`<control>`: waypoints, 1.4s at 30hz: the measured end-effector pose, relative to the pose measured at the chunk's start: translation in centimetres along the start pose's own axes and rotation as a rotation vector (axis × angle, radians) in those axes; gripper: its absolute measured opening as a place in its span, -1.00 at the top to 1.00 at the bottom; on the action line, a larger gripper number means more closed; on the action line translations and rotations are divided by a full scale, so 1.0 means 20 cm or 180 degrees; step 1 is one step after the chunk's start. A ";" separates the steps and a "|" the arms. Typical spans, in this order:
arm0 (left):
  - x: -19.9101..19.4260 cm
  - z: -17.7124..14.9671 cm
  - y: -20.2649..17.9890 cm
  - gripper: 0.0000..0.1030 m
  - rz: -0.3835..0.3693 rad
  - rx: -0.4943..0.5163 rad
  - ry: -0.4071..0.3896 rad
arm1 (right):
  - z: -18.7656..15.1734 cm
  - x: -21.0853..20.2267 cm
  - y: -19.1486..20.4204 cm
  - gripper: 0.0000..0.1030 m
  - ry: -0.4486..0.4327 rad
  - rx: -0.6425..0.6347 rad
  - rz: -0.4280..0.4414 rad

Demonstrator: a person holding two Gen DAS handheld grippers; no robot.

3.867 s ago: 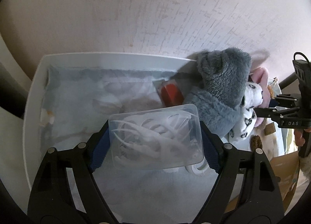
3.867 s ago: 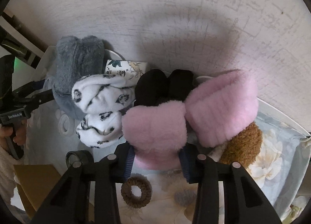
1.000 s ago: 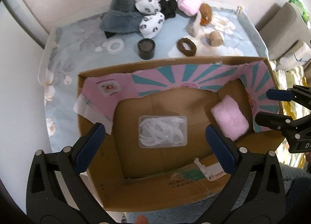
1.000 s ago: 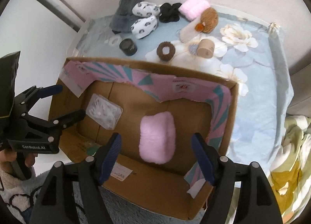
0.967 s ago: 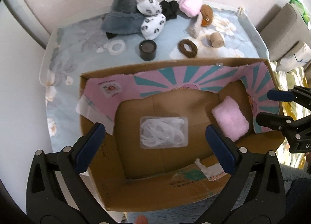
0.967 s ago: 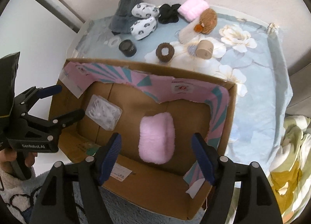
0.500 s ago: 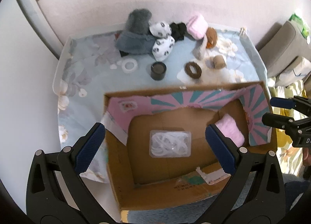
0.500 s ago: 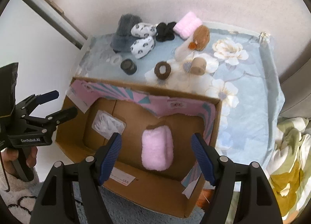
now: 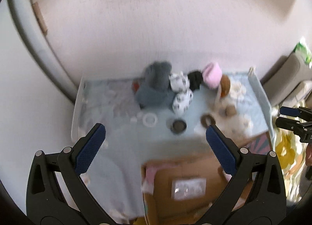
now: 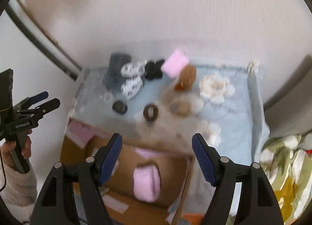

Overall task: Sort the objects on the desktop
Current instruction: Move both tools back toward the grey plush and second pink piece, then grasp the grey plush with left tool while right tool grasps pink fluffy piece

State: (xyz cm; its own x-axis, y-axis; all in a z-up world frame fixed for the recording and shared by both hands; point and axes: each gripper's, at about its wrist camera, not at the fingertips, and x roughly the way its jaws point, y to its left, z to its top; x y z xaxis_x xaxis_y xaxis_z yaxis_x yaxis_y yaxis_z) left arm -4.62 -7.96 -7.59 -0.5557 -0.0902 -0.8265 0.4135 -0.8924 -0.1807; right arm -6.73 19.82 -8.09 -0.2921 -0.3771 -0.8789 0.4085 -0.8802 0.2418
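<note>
Both views are motion-blurred. My left gripper (image 9: 155, 133) is open and empty, high above the table. My right gripper (image 10: 157, 143) is open and empty too. The cardboard box (image 9: 161, 191) stands at the table's near edge with the clear plastic case (image 9: 188, 188) inside; the right wrist view shows the box (image 10: 124, 168) holding a pink fluffy roll (image 10: 147, 183). On the floral cloth (image 9: 120, 131) at the back lie grey socks (image 9: 156, 88), spotted white socks (image 9: 181, 92), black socks (image 9: 195, 79) and a pink roll (image 9: 211, 75).
A black tape roll (image 9: 177, 126), a white ring (image 9: 149, 120), a brown hair tie (image 9: 208, 121) and a brown plush (image 9: 224, 86) lie on the cloth. A wall rises behind the table. Bedding (image 10: 282, 168) is at the right.
Both grippers have pulled back and up from the box. The view has tilted toward the wall, and the box now sits low in both frames.
</note>
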 end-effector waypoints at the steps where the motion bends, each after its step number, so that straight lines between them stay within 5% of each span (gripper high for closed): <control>1: 0.02 0.04 0.01 -0.99 -0.0024 -0.0019 -0.0022 | 0.04 0.00 0.00 -0.36 -0.0047 0.0012 -0.0013; 9: 0.29 0.30 0.04 -0.99 -0.0073 0.0067 -0.0106 | 0.37 0.15 -0.01 -0.36 -0.0348 0.0149 -0.0178; 17: 0.69 0.43 0.08 -0.99 -0.0196 0.0015 -0.0065 | 0.62 0.57 -0.14 -0.36 -0.0400 0.0630 -0.0269; 24: 0.87 0.46 0.12 -0.99 -0.0250 -0.0098 0.0017 | 0.66 0.81 -0.25 -0.36 -0.0321 0.1063 -0.0334; 37: 0.98 0.44 0.13 -0.99 -0.0353 -0.0253 0.0040 | 0.67 0.94 -0.31 -0.36 -0.0303 0.1165 -0.0385; 39: 0.98 0.43 0.13 -0.91 -0.0379 -0.0252 0.0038 | 0.66 0.95 -0.31 -0.35 -0.0300 0.1161 -0.0392; 42: 1.00 0.42 0.11 -0.53 -0.0425 -0.0218 0.0069 | 0.66 0.96 -0.31 -0.05 -0.0269 0.1109 -0.0423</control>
State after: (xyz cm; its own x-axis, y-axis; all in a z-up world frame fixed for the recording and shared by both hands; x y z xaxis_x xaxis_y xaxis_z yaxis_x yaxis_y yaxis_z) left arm -20.83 -15.43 -20.00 -0.5936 0.0374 -0.8039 0.3858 -0.8634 -0.3251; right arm -26.25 14.23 -21.02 -0.3991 -0.2627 -0.8784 0.0480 -0.9627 0.2661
